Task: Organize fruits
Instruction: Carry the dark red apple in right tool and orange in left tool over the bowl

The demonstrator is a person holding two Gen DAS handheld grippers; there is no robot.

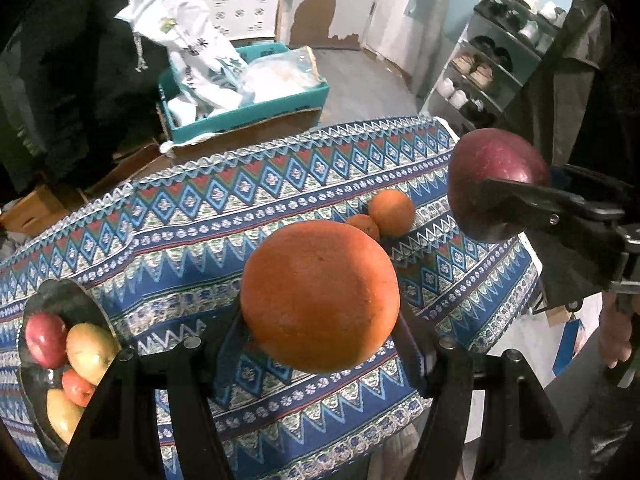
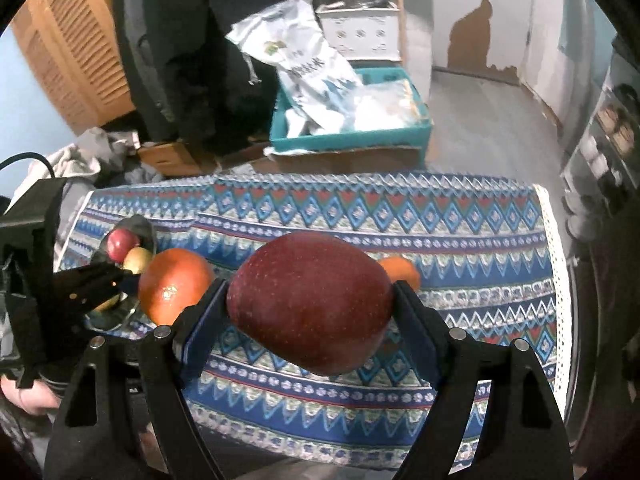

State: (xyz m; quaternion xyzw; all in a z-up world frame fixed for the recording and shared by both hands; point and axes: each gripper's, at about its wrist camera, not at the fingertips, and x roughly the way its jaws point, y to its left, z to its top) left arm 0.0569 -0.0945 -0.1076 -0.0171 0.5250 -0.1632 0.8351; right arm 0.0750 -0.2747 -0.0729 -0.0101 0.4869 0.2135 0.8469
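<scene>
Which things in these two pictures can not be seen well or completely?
- Metal bowl, left wrist view: near side hidden by the left tongs; fruit count unclear.
- Small orange, right wrist view: mostly behind the red apple.
- Shoe rack, left wrist view: items too small.
- Bag print: blurred.

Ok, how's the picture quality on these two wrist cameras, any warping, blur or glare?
Left wrist view: strong fisheye bend, the tablecloth edge curves; the orange is sharp, the metal bowl glares. Right wrist view: same bulge, dark corners; the red apple is sharp, the room behind it soft.
</scene>
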